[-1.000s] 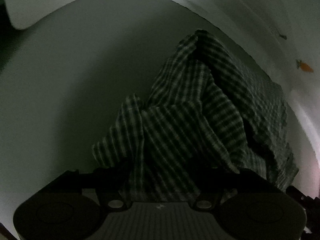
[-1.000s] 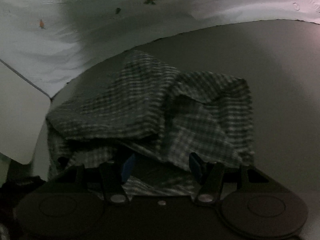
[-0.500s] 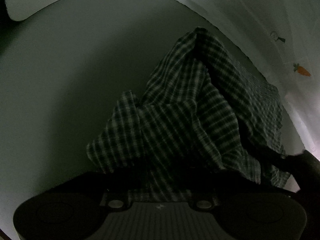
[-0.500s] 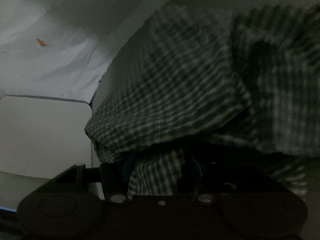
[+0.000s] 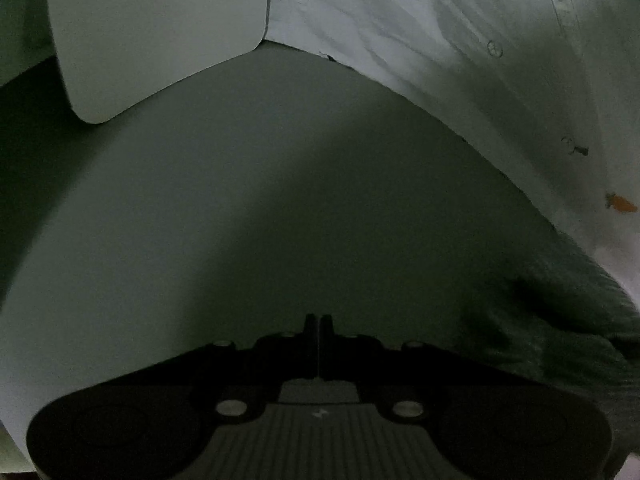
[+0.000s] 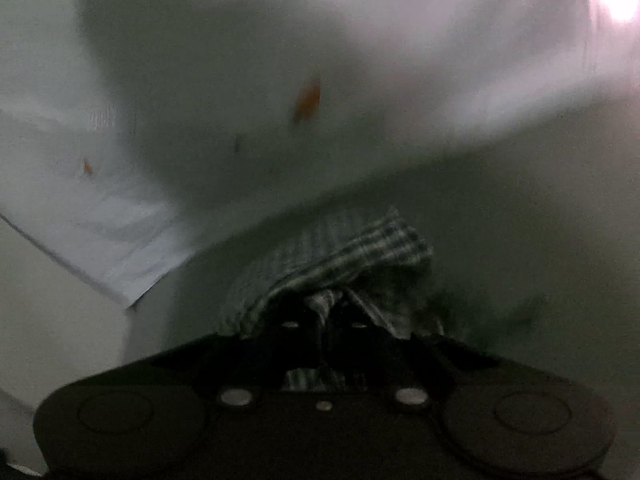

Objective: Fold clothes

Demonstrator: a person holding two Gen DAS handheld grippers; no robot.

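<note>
The dark checked garment (image 6: 360, 252) is bunched in front of my right gripper (image 6: 332, 312). The right jaws are shut on a fold of its cloth, and the cloth hangs over and between them. In the left wrist view only a dark blurred edge of the garment (image 5: 560, 332) shows at the lower right. My left gripper (image 5: 319, 320) is shut with nothing between its jaws, over the bare grey table (image 5: 260, 200).
A white sheet printed with small orange carrots (image 6: 308, 98) lies beyond the table's far edge; it also shows in the left wrist view (image 5: 460, 40). A plain white panel (image 5: 160, 32) lies at the table's far left corner.
My left gripper let go of the garment, closed empty and swung left to bare table. My right gripper closed on the cloth and lifted it; its view is motion-blurred.
</note>
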